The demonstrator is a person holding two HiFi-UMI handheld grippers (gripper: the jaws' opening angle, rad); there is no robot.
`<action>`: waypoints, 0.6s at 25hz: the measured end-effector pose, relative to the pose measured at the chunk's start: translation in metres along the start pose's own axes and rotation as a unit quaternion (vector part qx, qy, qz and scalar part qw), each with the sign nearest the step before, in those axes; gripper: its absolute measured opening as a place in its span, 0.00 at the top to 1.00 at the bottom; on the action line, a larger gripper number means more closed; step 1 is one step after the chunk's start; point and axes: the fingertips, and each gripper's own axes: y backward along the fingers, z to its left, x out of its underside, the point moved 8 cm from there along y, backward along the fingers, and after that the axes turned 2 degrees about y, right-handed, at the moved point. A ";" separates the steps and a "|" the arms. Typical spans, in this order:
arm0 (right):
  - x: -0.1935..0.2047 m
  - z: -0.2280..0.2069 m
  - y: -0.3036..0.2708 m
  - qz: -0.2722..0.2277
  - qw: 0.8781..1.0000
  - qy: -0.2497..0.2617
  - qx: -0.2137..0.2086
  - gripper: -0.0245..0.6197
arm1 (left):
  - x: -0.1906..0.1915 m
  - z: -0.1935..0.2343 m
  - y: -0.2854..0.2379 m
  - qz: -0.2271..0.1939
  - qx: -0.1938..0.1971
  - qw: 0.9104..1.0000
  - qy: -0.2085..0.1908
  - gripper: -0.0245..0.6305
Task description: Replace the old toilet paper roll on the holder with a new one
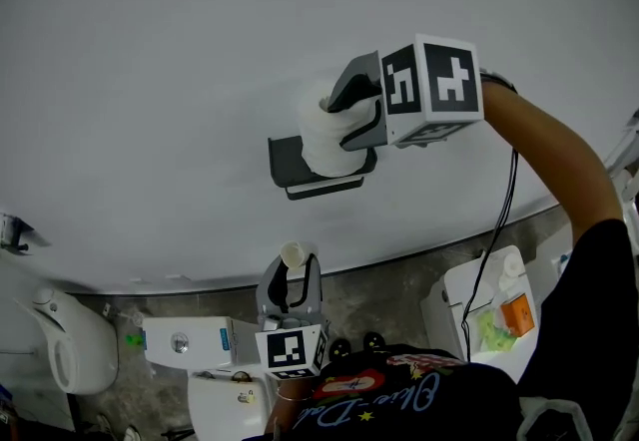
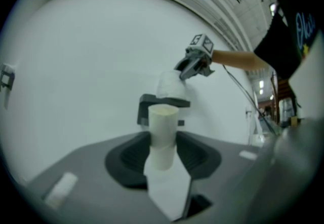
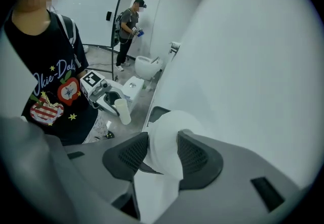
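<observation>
The new roll (image 1: 318,148) at the holder (image 1: 285,162), cardboard tube (image 1: 293,253) aside
The right gripper (image 1: 337,120) clamps the new roll against the holder just under its jaws; the left gripper (image 1: 297,274) grips the cardboard tube; the shirt (image 3: 55,91) behind it reads "Okie-Do".

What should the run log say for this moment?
left tongs: gripping empty tube | right tongs: gripping new roll at holder
</observation>
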 end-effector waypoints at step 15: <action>0.122 0.093 0.069 -0.421 0.844 -0.252 0.214 0.70 | 0.000 -0.018 -0.025 0.029 0.040 0.998 -0.025 0.72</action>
